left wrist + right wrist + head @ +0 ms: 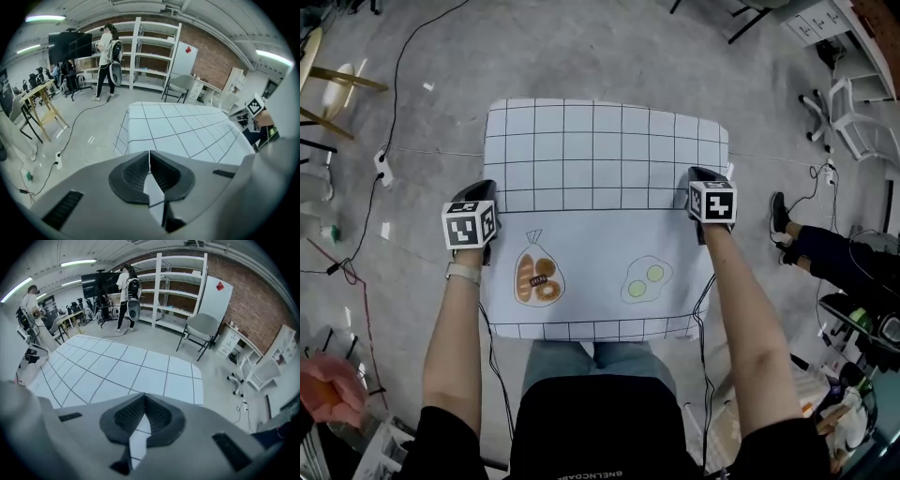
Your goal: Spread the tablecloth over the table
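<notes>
White fabric shows as a thin sliver between the ribbed black pads of the left gripper (150, 165), whose jaws are clenched on it. The right gripper (140, 412) is clamped the same way, with a strip of the same cloth pinched low between its pads.

Beyond each pair of jaws the white tablecloth with thin black grid lines (117, 366) runs flat across the middle of the frame. In the head view the two grippers sit at mid-height on the cloth's left and right edges. They are level with the line where the gridded upper part meets the plain lower part, which carries a printed bag of bread (537, 278) and printed fried eggs (645, 279). The cloth hides the table top. Its far corners droop toward the grey concrete floor (581, 47) at the top of the frame, and its near edge lies at lower centre.

The step in hand looks like drawing out and squaring the cloth. That line may be a fold, though I cannot tell.

- Move both hands together at equal height, lifting the edge slightly so it does not drag.
- Keep light tension across the width.
- Use the grid lines to judge whether the cloth is square.
- The pinches are thin, so a jerk could slip one side and skew the overhang.
</notes>
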A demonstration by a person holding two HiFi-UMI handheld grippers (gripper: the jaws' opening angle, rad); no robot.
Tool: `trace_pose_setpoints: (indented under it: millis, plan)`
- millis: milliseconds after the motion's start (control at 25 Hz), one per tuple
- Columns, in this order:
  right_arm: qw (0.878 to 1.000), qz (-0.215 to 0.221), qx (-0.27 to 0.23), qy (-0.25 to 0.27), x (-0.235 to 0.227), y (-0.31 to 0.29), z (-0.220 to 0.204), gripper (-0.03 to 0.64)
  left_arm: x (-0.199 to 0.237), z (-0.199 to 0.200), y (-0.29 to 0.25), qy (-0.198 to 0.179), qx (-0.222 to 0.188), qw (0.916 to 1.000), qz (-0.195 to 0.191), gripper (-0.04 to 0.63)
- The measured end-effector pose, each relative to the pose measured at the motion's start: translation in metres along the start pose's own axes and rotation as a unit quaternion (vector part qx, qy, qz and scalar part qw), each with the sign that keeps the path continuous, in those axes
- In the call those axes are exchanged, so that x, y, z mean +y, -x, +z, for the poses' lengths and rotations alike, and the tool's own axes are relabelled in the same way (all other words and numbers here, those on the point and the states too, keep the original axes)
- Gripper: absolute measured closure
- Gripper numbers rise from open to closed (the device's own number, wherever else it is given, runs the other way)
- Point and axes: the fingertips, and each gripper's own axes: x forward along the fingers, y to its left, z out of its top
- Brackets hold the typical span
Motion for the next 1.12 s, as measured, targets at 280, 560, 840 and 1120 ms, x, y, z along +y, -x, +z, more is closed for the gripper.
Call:
trace_pose_setpoints:
  millis: [280,560,840,1120]
  plan:
    - [1.0,0.01,0.0,-0.011,-0.003,-0.031,0.001,0.606,0.012,0.004,-0.029,-0.039,0.044,0.9979,0.029,0.583]
    - [0.999,0.007,-0.02,-0.047,-0.008,-0.027,0.002,0.606,0.01,0.011,-0.033,-0.055,0.031,0.9964,0.055,0.583]
    - [0.999,0.012,-0.033,-0.028,-0.008,-0.02,0.0,0.606,0.009,0.019,-0.033,-0.077,0.016,0.9934,0.084,0.583]
    - [0.999,0.012,-0.035,-0.034,-0.034,-0.04,0.038,0.606,0.01,0.069,-0.063,-0.083,0.009,0.9951,0.053,0.583]
